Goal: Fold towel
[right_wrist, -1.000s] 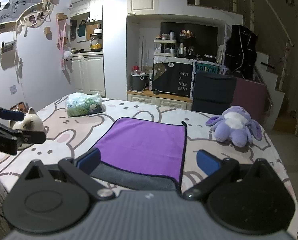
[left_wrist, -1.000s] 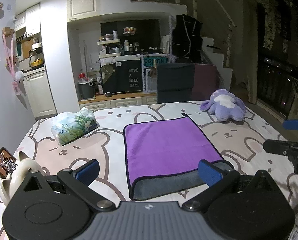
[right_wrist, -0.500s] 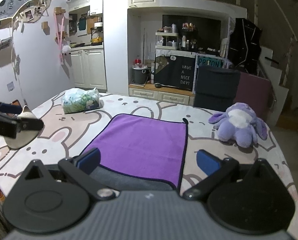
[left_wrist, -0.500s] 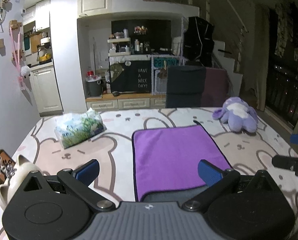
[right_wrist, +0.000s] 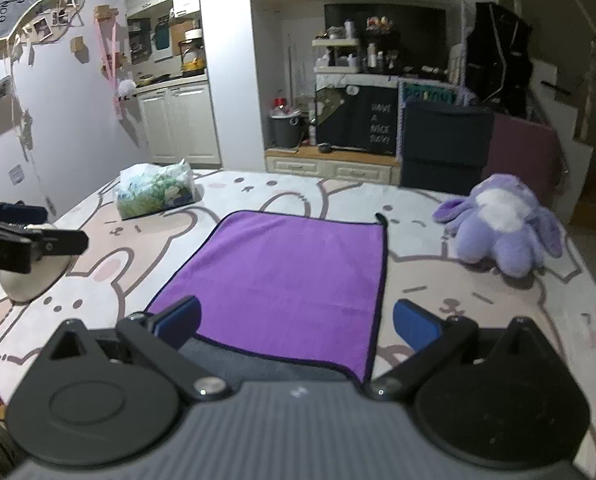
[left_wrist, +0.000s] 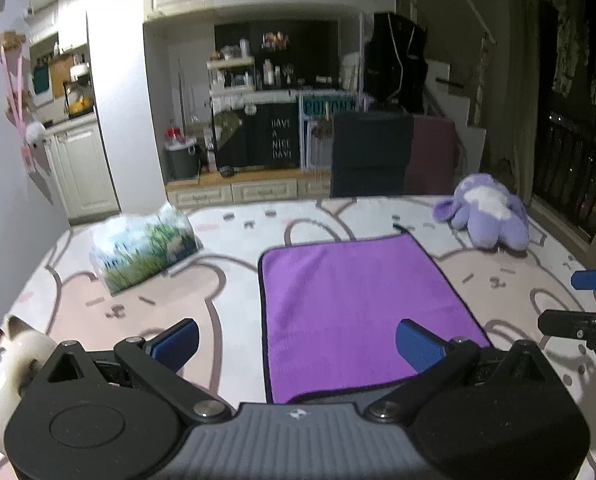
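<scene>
One purple towel (left_wrist: 362, 304), dark-edged, lies flat near the middle of the desk (left_wrist: 234, 320), its near hem showing a grey underside (right_wrist: 266, 364) beside the near edge. Left tongs (left_wrist: 296, 342): spread wide, holding nothing, above the towel's near left corner. Right tongs (right_wrist: 296, 320): spread wide, holding nothing, above the near right corner. One purple plush toy (right_wrist: 502, 224) toward the far right corner. One plastic tissue pack (left_wrist: 144, 248) toward the far left. One white cat-eared figure (left_wrist: 14, 376) at the left edge.
</scene>
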`<control>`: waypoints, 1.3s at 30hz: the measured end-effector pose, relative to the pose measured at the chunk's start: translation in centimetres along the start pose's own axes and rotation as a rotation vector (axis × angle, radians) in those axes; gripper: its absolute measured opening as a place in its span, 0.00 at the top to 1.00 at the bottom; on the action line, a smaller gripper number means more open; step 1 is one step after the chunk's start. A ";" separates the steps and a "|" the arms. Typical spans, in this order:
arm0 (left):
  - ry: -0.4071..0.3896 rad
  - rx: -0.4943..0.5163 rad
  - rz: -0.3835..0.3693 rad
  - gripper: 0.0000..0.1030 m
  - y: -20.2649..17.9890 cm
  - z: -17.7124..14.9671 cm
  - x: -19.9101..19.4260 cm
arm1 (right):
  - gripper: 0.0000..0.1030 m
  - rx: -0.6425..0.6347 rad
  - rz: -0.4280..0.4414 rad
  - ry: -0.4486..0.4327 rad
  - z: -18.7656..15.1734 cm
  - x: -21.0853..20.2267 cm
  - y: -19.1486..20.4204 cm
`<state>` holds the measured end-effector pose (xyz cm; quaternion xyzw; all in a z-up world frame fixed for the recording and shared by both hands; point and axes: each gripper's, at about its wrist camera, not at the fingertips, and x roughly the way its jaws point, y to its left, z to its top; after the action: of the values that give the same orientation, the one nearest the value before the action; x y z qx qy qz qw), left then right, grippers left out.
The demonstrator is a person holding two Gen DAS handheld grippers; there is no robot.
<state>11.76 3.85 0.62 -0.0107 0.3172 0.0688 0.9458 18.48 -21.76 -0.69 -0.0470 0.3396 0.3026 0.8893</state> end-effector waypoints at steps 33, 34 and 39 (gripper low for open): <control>0.248 -0.266 -0.300 0.11 5.4 -5.5 10.3 | 0.03 0.077 0.151 0.234 -4.2 9.2 -7.5; 0.255 -0.261 -0.307 0.13 5.6 -5.6 10.5 | 0.04 0.082 0.152 0.239 -4.2 9.3 -7.7; 0.300 -0.252 -0.338 0.32 6.1 -6.0 11.6 | 0.25 0.092 0.167 0.268 -4.6 10.3 -8.5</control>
<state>16.49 10.91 -11.04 -0.1914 0.4365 -0.0539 0.8774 26.71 -24.76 -11.78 -0.0176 0.4714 0.3507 0.8090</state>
